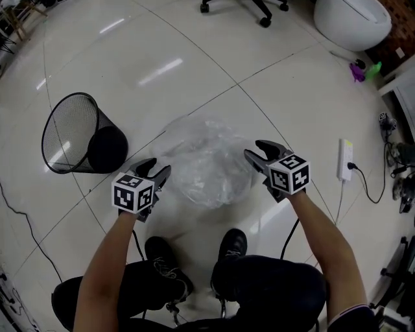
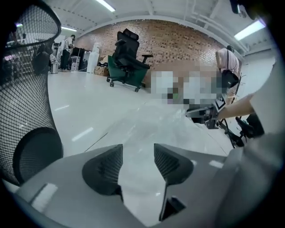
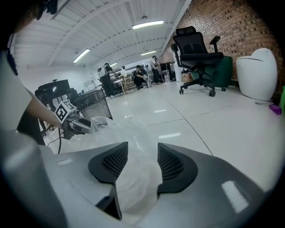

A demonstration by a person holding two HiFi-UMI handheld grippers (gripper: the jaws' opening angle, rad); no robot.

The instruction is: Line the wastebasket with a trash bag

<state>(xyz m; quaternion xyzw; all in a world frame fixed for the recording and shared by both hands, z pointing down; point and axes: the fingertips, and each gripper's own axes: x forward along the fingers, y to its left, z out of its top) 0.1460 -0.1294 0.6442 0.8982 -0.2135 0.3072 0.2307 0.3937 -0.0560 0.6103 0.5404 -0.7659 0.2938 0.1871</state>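
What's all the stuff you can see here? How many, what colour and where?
black wire-mesh wastebasket: one, black, on its side, floor left.
clear crumpled plastic trash bag: one, see-through, floor centre.
white power strip: one, white, floor right, cable plugged in.
white rounded container: one, white, top right.
small purple-and-green thing: one, top right, too small to name.
black office chair: one, black, far across the floor.
black shoes: two, black, bottom centre.
left gripper: one, dark grey, open, left of bag.
right gripper: one, dark grey, open, right of bag.
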